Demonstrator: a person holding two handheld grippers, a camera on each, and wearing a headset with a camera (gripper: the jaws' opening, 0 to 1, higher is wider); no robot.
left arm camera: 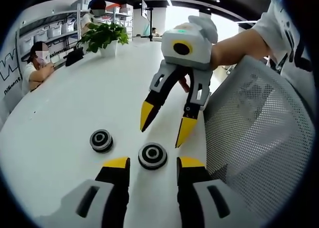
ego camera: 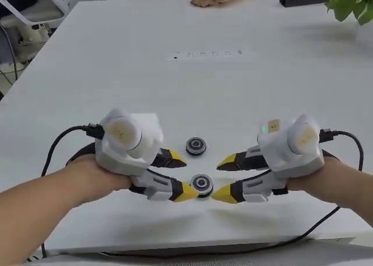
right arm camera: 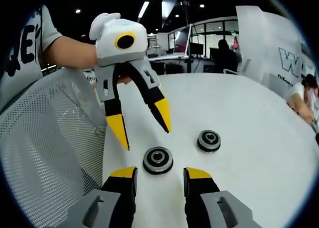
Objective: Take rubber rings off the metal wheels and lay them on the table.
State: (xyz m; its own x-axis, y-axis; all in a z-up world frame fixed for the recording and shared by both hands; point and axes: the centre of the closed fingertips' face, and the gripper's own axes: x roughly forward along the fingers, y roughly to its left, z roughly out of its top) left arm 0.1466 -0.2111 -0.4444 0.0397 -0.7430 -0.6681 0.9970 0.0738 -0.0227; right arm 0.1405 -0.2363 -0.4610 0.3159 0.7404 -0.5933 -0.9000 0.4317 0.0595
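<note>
The near wheel (ego camera: 201, 184) lies flat by the near edge of the surface (ego camera: 186, 80), between the tips of the left gripper (ego camera: 183, 174) and the right gripper (ego camera: 220, 180). The far wheel (ego camera: 196, 145) sits just beyond it. Both grippers gape wide and hold nothing. The rubber ring (right arm camera: 145, 161) looks soft and stretchy, while the metal hub is stiff and likely to skid. I'd pin the hub and pinch the ring's outer edge. Nothing on the wheels is readable. A wall panel (right arm camera: 291, 63) shows a large W.
</note>
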